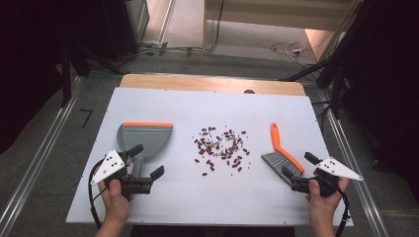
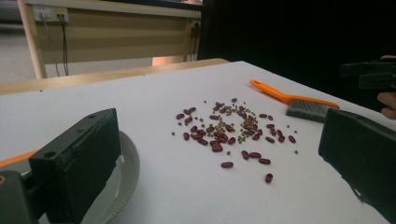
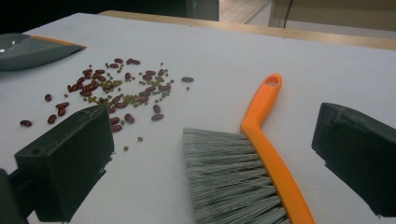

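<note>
Beans (image 1: 221,148) taken as ref. point: a loose scatter of dark red beans w/ small green ones mixed in, lying mid-table (image 1: 207,202).

Dustpan (image 1: 144,138) is seen left of beans, flat on table, orange lip on far edge, handle toward the person. Brush (image 1: 281,155) is seen right of beans, lying flat, orange handle pointing away, grey bristles at near end.

L gripper (image 1: 147,161) is held nearside-left of beans, at the dustpan handle. Jaws are seen wide apart; nothing gripped. Handle lies approx. between them; contact can't be told. Dustpan rim is seen beside one jaw in left gripper view.

R gripper (image 1: 300,165) is held nearside-right of beans, at the bristle end. Jaws fully spread either side of brush (image 3: 261,154); nothing clamped, pads clear of it.
</note>
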### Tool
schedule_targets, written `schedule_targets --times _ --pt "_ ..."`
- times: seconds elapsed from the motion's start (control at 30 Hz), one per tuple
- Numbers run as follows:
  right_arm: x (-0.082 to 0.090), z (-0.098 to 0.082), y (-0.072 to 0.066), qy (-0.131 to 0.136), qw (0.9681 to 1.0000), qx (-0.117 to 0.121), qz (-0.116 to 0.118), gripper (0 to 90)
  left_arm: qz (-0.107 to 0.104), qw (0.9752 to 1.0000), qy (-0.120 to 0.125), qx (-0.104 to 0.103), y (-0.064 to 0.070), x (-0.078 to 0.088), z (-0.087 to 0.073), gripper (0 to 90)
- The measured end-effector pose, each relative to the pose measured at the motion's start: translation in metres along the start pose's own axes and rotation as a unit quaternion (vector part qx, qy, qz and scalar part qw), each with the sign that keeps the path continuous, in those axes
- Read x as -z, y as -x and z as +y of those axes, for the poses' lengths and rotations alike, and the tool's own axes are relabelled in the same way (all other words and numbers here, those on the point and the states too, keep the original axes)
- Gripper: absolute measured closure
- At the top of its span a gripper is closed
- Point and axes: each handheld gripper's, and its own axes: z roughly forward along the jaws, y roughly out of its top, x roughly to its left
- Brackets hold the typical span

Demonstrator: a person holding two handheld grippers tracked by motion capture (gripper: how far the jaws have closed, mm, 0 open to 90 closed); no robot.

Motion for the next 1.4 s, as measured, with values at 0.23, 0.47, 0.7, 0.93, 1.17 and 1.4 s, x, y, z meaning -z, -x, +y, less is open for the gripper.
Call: schedule_targets --times 0.23,0.47,0.7,0.93,1.17,1.4 --pt "-0.001 0.006 -0.004 -0.001 0.9999 -0.013 -0.011 0.0 -0.008 1.0000 -0.002 -0.004 0.001 0.001 0.003 0.2" --pt "-0.004 0.028 -0.010 -0.012 0.9998 0.000 -0.018 0.0 -0.001 1.0000 0.001 0.000 -0.001 0.003 0.004 0.2" --pt "-0.020 0.051 0.002 -0.049 0.9984 0.001 -0.026 0.0 0.001 1.0000 -0.002 0.001 -0.001 0.004 0.002 0.2" --pt "-0.039 0.077 0.019 -0.102 0.9942 -0.024 -0.020 0.0 -0.005 1.0000 -0.008 -0.001 -0.002 0.002 0.002 0.2" --pt "-0.065 0.093 0.027 -0.165 0.9860 -0.002 -0.026 0.0 -0.009 0.9999 -0.007 0.001 -0.002 0.002 0.002 0.2" --pt "-0.090 0.095 0.035 -0.234 0.9717 -0.009 -0.034 14.1 -0.009 0.9999 -0.007 0.001 -0.004 0.002 0.002 0.2"
